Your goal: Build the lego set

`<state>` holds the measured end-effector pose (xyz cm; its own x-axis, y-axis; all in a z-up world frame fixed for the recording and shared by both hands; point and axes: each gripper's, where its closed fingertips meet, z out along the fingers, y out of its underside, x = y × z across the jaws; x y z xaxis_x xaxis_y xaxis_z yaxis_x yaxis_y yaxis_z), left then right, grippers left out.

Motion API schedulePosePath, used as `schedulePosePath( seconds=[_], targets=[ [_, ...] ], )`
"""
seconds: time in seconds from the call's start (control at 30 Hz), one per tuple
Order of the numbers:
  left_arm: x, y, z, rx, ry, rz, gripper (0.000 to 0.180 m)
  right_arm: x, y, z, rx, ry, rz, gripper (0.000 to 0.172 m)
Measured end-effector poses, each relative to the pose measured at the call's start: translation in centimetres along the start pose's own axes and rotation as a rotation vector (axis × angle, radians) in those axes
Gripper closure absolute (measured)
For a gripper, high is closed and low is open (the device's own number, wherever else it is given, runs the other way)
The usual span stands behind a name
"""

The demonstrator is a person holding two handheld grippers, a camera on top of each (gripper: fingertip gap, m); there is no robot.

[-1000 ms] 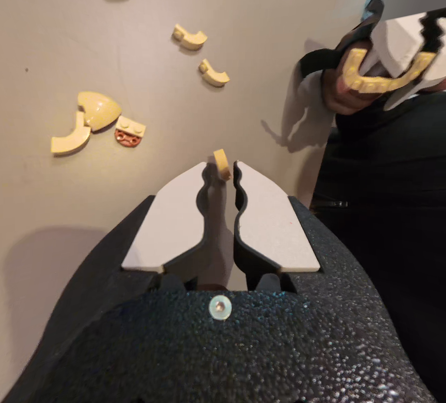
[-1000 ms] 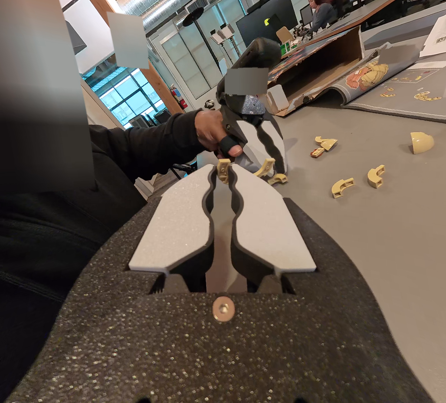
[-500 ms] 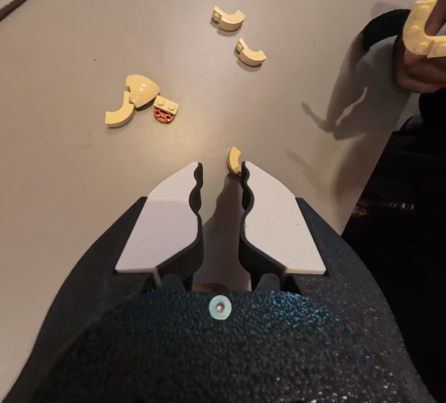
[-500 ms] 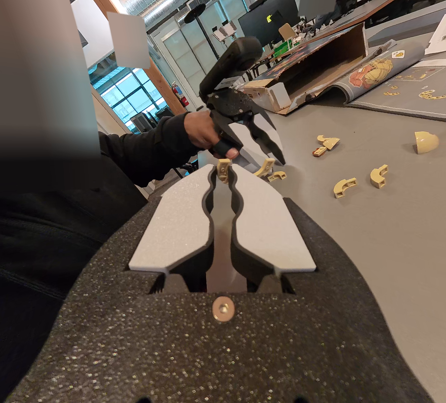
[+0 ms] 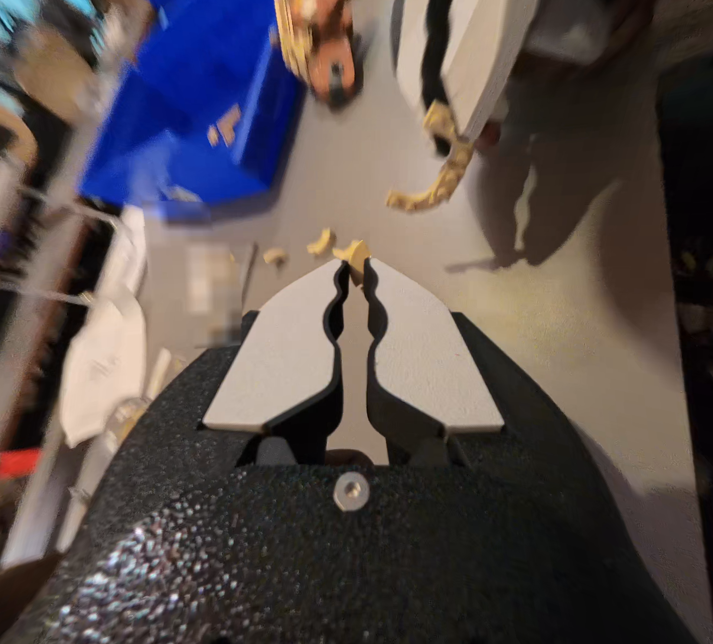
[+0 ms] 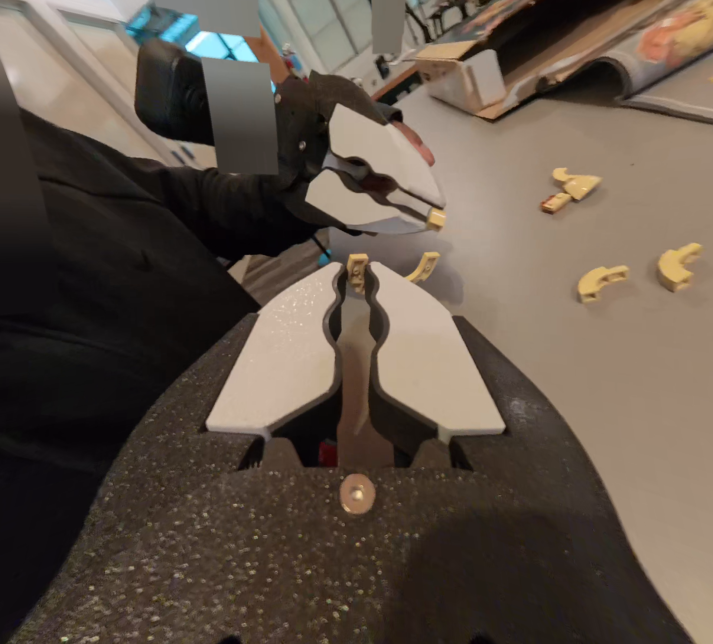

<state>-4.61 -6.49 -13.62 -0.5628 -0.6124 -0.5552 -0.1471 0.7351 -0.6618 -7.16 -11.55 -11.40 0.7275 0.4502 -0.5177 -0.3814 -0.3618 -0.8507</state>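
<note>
Left gripper (image 6: 435,219) is pinching a small tan curved plastic brick (image 5: 357,259) above the grey tabletop (image 6: 540,355), right gripper (image 6: 357,272) is clamping a long tan arched plastic strip (image 5: 436,178); I'd be squaring both faces before pressing together.

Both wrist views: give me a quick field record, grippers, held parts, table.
left gripper: shut on a small tan brick piece, lifted off the table
right gripper: shut on a tan curved brick assembly
table: grey, with loose tan curved pieces and a tan and brown cluster
background: open cardboard box, open booklet
left view: motion-blurred
</note>
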Motion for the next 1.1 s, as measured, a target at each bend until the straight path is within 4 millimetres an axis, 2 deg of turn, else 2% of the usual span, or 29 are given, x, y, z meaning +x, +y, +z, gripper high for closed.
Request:
schedulePosePath(
  seconds=[0.07,0.17,0.27,0.33,0.57,0.93,1.1],
  targets=[
    [-0.2,-2.3,-0.7,0.101,-0.041,0.050,0.174,-0.1,-0.7,-0.2,0.044,-0.042,0.033,0.163],
    [-0.9,-4.5,-1.4,0.172,-0.126,0.029,0.174,0.3,-1.6,-0.7,0.116,-0.050,0.074,0.164],
    [-0.9,-5.8,-1.6,0.204,-0.201,0.015,0.174,-0.2,-2.3,-0.9,0.174,-0.090,0.115,0.164],
    [-0.7,-6.4,-1.7,0.218,-0.277,0.106,0.174,-0.7,-2.5,-0.8,0.205,-0.156,0.182,0.164],
    [0.0,-7.1,-2.1,0.181,-0.416,0.433,0.174,-0.8,-2.8,-0.7,0.231,-0.232,0.307,0.164],
    [0.2,-7.1,-2.3,0.135,-0.525,0.699,0.174,-1.4,-2.6,-0.3,0.212,-0.288,0.343,0.164],
    [0.4,-7.3,-2.4,0.160,-0.541,0.748,0.174,-1.4,-2.7,-0.1,0.216,-0.297,0.363,0.164]
  ],
)
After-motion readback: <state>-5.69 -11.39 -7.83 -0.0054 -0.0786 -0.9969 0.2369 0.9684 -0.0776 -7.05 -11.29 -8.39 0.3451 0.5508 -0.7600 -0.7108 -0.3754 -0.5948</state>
